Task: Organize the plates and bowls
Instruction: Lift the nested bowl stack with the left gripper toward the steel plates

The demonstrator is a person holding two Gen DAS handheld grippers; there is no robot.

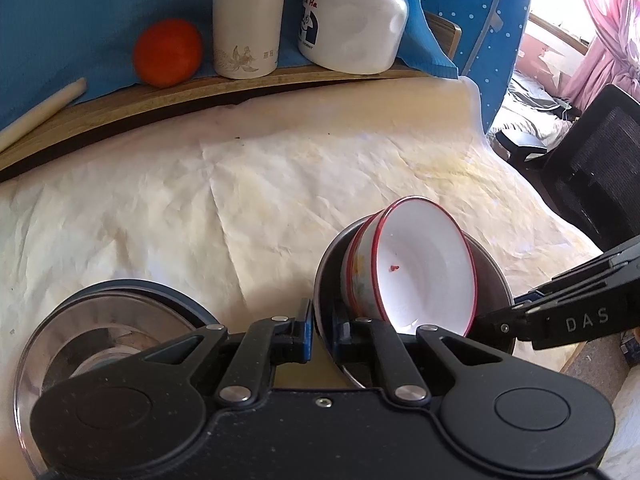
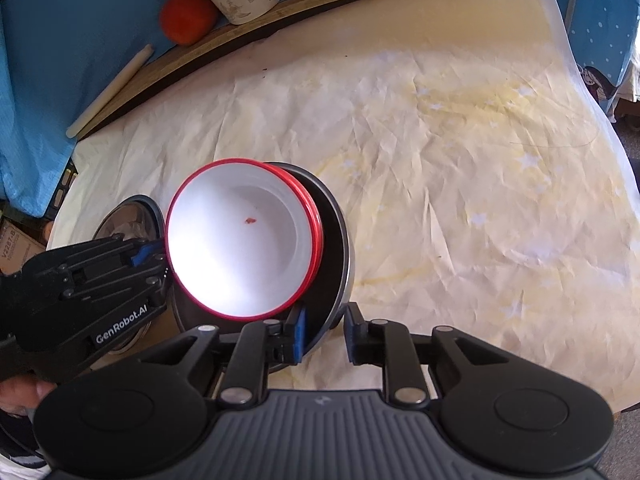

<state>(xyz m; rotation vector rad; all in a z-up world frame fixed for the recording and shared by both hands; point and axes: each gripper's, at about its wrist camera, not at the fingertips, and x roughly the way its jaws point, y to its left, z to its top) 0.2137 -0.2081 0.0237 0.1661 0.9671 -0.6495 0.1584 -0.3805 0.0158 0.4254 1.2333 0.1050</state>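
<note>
A white bowl with a red rim (image 1: 420, 268) lies tilted inside a dark steel bowl (image 1: 490, 276); both show in the right wrist view, the white bowl (image 2: 240, 240) and the steel bowl (image 2: 336, 248). My left gripper (image 1: 322, 330) is shut on the steel bowl's near-left rim. My right gripper (image 2: 324, 330) straddles the steel bowl's rim with a gap on the outer side, jaws slightly open. A shiny steel plate (image 1: 100, 320) lies on the table to the left, also seen in the right wrist view (image 2: 128, 220).
An orange (image 1: 168, 52), a white thermos jar (image 1: 248, 24) and a white bottle (image 1: 352, 28) stand on a wooden ledge (image 1: 224, 88) at the back. A crumpled cream cloth (image 2: 460, 152) covers the table. A black chair (image 1: 592, 160) stands at the right.
</note>
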